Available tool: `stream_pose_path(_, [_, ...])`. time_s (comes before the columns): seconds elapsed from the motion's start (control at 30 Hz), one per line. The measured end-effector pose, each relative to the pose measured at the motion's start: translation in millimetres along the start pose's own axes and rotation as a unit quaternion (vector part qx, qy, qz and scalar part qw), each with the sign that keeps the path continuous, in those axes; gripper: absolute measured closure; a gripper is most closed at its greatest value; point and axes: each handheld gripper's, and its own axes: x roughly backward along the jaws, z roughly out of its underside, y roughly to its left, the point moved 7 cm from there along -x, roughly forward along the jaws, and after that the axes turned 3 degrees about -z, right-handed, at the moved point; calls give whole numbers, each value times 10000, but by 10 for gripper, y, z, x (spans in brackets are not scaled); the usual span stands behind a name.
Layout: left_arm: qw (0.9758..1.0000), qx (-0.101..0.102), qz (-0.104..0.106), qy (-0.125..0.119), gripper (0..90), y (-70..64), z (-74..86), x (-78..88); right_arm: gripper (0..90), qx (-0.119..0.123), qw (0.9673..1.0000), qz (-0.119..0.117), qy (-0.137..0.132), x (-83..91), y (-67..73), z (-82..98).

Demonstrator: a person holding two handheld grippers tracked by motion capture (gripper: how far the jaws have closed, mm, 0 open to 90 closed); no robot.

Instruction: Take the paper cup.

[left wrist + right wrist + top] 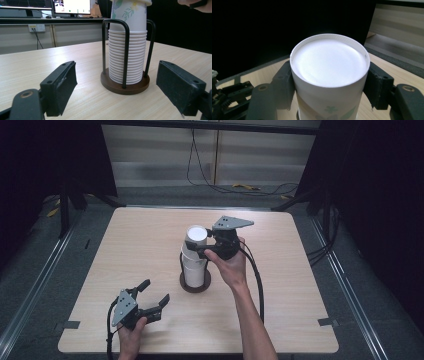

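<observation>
Nearest the high camera, the left hand (131,334) is rested at the table's (280,320) front edge, its left gripper (152,299) held with jaws spread wide and empty, aimed at the stack of paper cups (127,58). That stack is seated upside down in a black wire holder (125,82) at mid-table. The right forearm is reached forward, and the right gripper (201,248) is closed on the top cup (329,75), one jaw on each side.

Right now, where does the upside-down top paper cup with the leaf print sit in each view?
High view: white leaf-print top paper cup at table centre, gripped by the right tongs.
Left gripper view: top centre, over the stack.
Right gripper view: centre, between the jaws.
Shared landmark: light wooden table.
</observation>
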Motion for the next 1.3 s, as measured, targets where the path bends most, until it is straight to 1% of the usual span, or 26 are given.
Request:
stream_pose_path(0.13, [10000,-6,8,-3,164,1,0,2,343,64,10000,-4,-66,19,14,-48])
stream_pose_path(0.27, [10000,-3,4,-2,164,0,0,1,347,39,9999,7,-134,43,3,-59])
stream_pose_path(0.33, [10000,1,3,0,164,0,0,0,349,38,9998,-34,-202,57,7,-77])
stream_pose_path(0.53, [10000,-10,19,7,164,-2,0,-3,353,-3,9991,-23,-432,129,-6,-128])
stream_pose_path(0.6, [10000,-22,18,13,164,-3,0,-3,356,-21,9987,-84,-508,152,-1,-138])
stream_pose_path(0.73, [10000,-9,16,5,164,-2,0,-2,359,30,9987,-97,-497,165,10,-143])
stream_pose_path(0.97, [10000,-13,22,-4,164,-3,-1,-2,361,22,9979,-108,-635,226,22,-170])
stream_pose_path(1.1, [10000,-6,17,-2,164,-2,-1,-2,361,-31,9966,-107,-812,324,5,-198])
stream_pose_path(1.2, [10000,-14,23,14,164,0,1,-4,360,-55,9962,-63,-870,394,-10,-207])
stream_pose_path(1.23, [10000,-14,23,14,164,0,1,-4,360,-55,9962,-63,-870,394,-10,-207])
stream_pose_path(1.27, [10000,-21,20,35,164,2,2,-5,360,-105,9955,-53,-942,446,-9,-210])
stream_pose_path(1.3, [10000,5,18,24,164,-1,1,-7,360,-84,9952,-44,-974,468,-1,-212])
